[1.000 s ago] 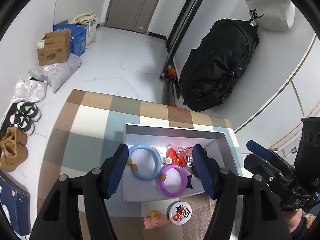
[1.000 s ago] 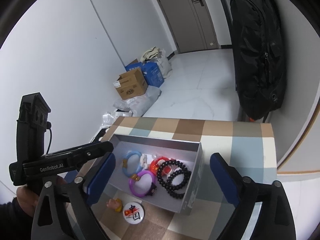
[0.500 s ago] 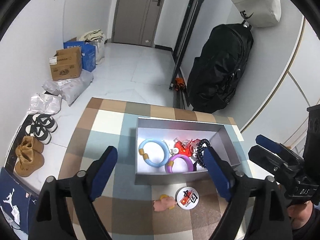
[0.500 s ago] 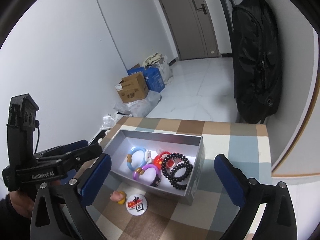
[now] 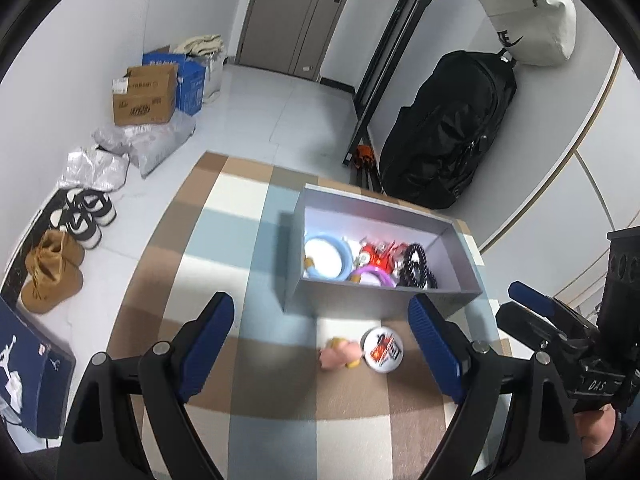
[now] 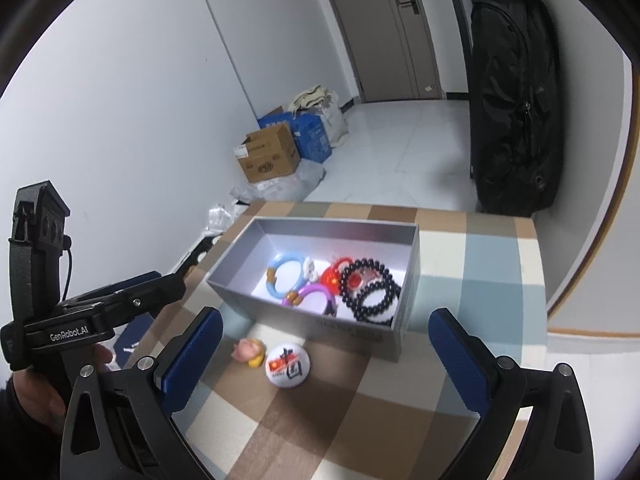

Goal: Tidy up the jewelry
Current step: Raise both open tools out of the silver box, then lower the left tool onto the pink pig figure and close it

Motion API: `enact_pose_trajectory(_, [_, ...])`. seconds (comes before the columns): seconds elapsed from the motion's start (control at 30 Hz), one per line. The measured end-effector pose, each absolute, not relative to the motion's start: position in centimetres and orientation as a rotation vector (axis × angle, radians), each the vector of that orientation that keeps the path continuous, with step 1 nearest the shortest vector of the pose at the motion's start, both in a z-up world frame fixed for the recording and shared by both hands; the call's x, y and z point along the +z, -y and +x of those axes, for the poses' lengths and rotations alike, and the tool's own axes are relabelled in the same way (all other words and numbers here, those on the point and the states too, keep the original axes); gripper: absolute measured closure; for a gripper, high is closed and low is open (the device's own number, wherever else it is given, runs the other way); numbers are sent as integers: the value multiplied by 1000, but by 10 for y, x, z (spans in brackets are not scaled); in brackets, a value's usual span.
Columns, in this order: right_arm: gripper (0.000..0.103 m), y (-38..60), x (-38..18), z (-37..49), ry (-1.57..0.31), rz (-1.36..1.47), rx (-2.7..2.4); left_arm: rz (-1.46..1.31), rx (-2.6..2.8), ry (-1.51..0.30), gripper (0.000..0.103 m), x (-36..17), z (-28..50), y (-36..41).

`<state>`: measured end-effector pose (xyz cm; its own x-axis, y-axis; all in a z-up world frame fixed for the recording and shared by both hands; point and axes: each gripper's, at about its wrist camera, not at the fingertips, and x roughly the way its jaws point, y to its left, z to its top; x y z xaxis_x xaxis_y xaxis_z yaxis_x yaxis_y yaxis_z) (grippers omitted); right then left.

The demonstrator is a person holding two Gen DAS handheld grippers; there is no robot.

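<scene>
**Two loose trinkets wait outside the jewelry box**

The left gripper hangs above the checked tablecloth with jaws spread wide and nothing between them. At its 12 o'clock sits the grey box, holding a blue bangle, a purple bangle, a red ornament and black bead bracelets. Just short of the box's near wall lie a pink figurine and, touching or nearly touching it at 3 o'clock, a round badge.

The right gripper also stands wide open and empty, with the badge just below its centre.

The figurine looks small, light and lumpy, likely easiest pinched across its middle. The badge is flat, stiff and probably slippery; grip it by opposite rim edges, or it may skid on the cloth.
</scene>
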<state>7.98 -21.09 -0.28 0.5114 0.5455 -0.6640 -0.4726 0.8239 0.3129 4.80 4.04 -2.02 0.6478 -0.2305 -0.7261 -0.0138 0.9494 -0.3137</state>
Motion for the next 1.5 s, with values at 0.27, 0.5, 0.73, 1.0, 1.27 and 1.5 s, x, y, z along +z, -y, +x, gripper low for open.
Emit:
enact_pose_trajectory(0.27, [0, 214, -7, 75, -876, 104, 588, -359, -152, -909, 17, -33, 46, -48])
enact_pose_trajectory(0.5, [0, 216, -9, 75, -902, 105, 561, -364, -196, -987, 18, -53, 49, -38])
enact_pose_trajectory(0.73, [0, 219, -10, 74, -918, 105, 555, -327, -209, -1021, 22, -60, 49, -27])
enact_pose_trajectory(1.0, [0, 221, -12, 72, -939, 93, 552, -328, -226, -1039, 39, -64, 55, -22])
enact_pose_trajectory(1.27, [0, 224, -12, 72, -947, 95, 547, -306, -218, -1050, 50, -69, 61, -18])
enact_pose_trajectory(1.5, [0, 229, -11, 70, -943, 102, 538, -261, -210, -1066, 71, -70, 65, -13])
